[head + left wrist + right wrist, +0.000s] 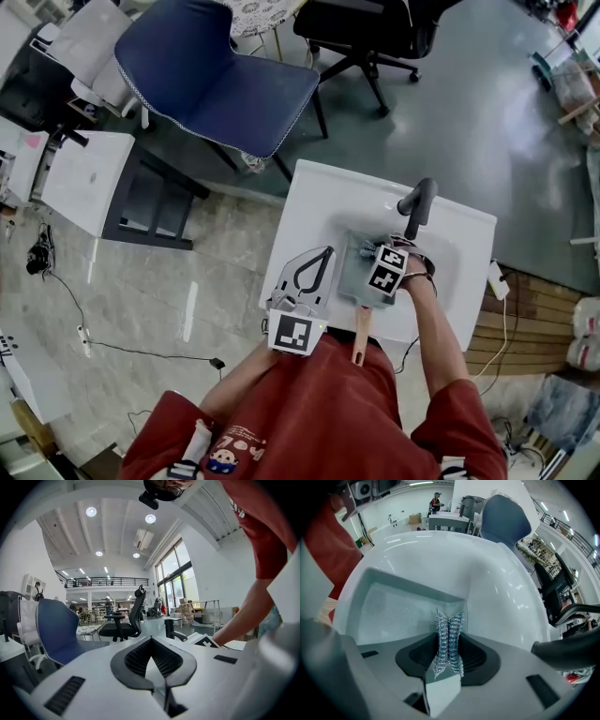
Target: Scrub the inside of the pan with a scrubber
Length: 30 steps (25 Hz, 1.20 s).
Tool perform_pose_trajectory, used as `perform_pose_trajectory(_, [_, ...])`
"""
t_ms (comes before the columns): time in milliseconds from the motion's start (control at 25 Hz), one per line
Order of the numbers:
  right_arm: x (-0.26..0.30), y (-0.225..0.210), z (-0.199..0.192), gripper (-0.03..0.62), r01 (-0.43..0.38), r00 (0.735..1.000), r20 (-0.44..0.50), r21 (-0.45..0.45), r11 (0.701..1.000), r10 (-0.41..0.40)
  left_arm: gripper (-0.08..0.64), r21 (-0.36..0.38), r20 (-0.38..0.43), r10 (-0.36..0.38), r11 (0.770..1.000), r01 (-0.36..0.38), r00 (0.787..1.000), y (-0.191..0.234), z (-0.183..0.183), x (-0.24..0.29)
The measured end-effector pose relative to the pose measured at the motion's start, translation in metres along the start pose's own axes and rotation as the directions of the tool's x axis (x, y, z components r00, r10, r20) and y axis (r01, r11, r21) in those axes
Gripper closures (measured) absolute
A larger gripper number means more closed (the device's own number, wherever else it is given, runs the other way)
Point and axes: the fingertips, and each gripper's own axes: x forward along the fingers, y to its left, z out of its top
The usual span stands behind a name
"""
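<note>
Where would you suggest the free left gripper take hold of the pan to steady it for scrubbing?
The wooden handle: it juts from the pan out over the near edge of the sink, with nothing around it. Bring the left gripper in from the left, jaws across the handle.

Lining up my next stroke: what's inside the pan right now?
The pan shows a bare speckled floor, with only the scrubber held over it in the right gripper. The gripper's body covers the near part.

Scrubber [449, 637]: silver, woven metallic mesh. Pan [393, 606]: grey with fine speckle, possibly tinted by the lighting. Handle [361, 339]: tan. Sink [314, 192]: white. Tap [419, 202]: black. Chair [225, 80]: blue. Shirt [319, 412]: red.
</note>
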Motion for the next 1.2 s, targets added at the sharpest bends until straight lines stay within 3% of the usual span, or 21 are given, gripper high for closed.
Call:
perform_pose_trajectory(120, [-0.028, 0.003, 0.003, 0.436, -0.039, 0.999, 0.003, 0.001, 0.999, 0.039, 0.548, 0.001, -0.001, 0.002, 1.0, -0.002, 1.0, 0.001, 0.0, -0.001])
perform_pose_trajectory(320, [-0.074, 0.028, 0.0, 0.434, -0.2, 0.98, -0.01, 0.01, 0.98, 0.2, 0.548, -0.016, 0.006, 0.001, 1.0, -0.001, 1.0, 0.001, -0.001, 0.0])
perform_pose_trajectory(440, [-0.091, 0.045, -0.007, 0.433, -0.306, 0.952, -0.009, 0.049, 0.951, 0.307, 0.548, -0.008, 0.007, -0.004, 1.0, 0.005, 1.0, -0.002, -0.002, -0.001])
perform_pose_trajectory(640, [-0.083, 0.075, -0.009, 0.434, -0.473, 0.881, 0.043, 0.087, 0.877, 0.471, 0.548, -0.001, -0.005, -0.005, 1.0, 0.005, 1.0, -0.001, -0.006, 0.0])
perform_pose_trajectory(960, [-0.068, 0.09, -0.017, 0.438, -0.544, 0.837, 0.025, 0.15, 0.826, 0.547, 0.548, -0.007, -0.011, -0.004, 1.0, 0.004, 1.0, -0.004, -0.008, -0.004])
perform_pose_trajectory(1200, [-0.06, 0.092, -0.016, 0.445, -0.559, 0.822, -0.007, 0.183, 0.809, 0.57, 0.548, -0.008, -0.016, 0.001, 1.0, -0.001, 1.0, -0.001, -0.011, -0.005])
